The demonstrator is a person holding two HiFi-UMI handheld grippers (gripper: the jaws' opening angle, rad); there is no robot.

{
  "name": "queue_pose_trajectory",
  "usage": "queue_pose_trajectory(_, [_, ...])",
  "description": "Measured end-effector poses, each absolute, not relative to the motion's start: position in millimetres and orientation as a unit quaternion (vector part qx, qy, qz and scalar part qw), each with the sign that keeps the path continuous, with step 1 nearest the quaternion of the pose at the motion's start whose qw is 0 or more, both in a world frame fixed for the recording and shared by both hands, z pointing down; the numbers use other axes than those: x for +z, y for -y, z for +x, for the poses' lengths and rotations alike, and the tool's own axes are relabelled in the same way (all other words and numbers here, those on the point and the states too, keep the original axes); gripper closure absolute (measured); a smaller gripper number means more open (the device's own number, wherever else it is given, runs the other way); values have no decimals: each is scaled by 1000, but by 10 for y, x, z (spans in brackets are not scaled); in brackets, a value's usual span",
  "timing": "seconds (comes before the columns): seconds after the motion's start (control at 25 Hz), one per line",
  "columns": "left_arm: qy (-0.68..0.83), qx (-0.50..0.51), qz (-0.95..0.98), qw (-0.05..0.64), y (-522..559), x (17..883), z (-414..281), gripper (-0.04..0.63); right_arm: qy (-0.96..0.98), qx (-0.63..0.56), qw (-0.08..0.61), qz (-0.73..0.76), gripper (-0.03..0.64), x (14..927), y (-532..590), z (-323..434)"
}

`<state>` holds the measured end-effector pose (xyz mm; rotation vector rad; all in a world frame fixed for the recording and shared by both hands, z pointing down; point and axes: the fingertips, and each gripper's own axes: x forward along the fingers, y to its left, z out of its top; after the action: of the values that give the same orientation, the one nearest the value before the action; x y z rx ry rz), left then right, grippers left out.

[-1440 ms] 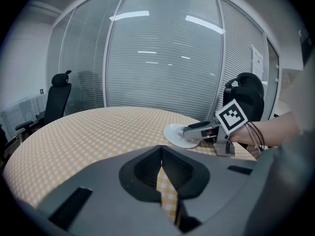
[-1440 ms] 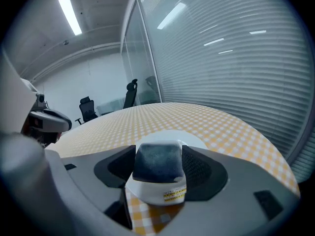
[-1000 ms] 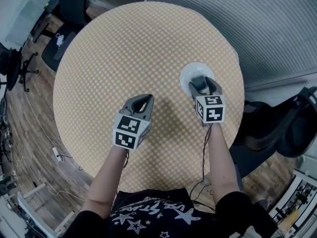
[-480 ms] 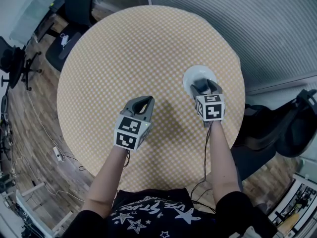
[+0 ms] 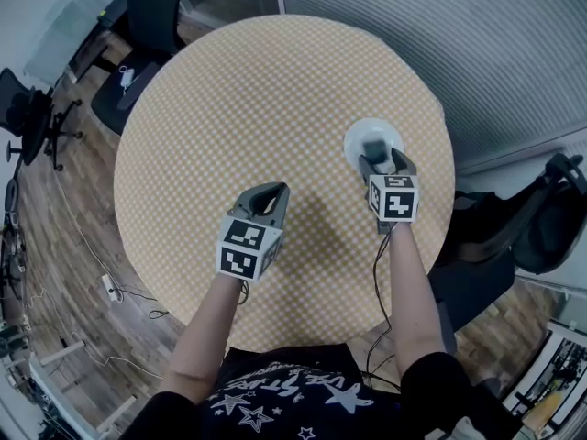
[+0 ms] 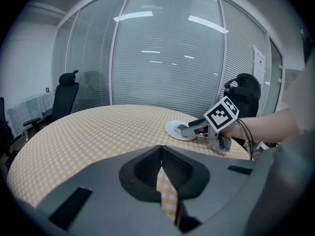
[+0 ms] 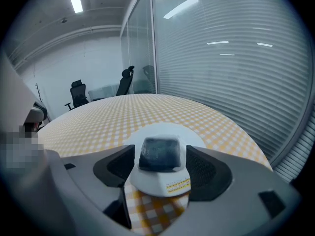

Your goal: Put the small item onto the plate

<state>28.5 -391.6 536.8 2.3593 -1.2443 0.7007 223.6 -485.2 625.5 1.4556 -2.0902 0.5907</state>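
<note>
A small item (image 7: 160,154), a white cup-like pack with a dark top, sits between the jaws of my right gripper (image 7: 160,167), which is shut on it. The item (image 5: 374,145) hangs over the near part of a small white plate (image 5: 353,134) at the right side of the round table. In the right gripper view the plate (image 7: 162,131) shows just behind and under the item. My left gripper (image 5: 266,192) is at mid table, shut and empty, with only a thin slit between its jaws (image 6: 161,154). From there I see the right gripper (image 6: 189,128) at the plate (image 6: 172,130).
The round table (image 5: 257,99) has a yellow checked cloth. Its right edge (image 5: 449,172) is close to the plate. Office chairs (image 5: 151,7) stand on the floor at the far left, another chair (image 5: 523,236) at the right. A glass wall with blinds runs behind.
The right gripper with the item has stayed over the plate, edging slightly forward. The left gripper has kept its place. The head view has shifted a little.
</note>
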Motion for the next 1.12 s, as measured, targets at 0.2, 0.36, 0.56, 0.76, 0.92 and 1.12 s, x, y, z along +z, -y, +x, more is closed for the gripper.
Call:
queue_pose_trajectory(0.2, [441,232,846,189,3754,5251,203,588,765,223,228,559,316,6014,4620,2183])
queue_pose_trajectory(0.36, [430,214,857,186,3579,5105,134,588,765,221,201,570,316,5741,4320,2014])
queue_pose_trajectory(0.56, [417,191,873,165,3307,4846,-1,588,766,221,168,580,318,5341,3889,1795])
queue_pose_trajectory(0.76, [403,166,886,158,3070,4647,-262,588,758,221,139,597,318,5019,3508,1518])
queue_pose_trajectory(0.92, [386,157,896,153,2757,4526,-479,588,755,225,111,606,319,4822,3110,1208])
queue_pose_trajectory(1.12, [346,171,917,97,2396,4442,-639,588,764,203,86,606,349,4506,2585,760])
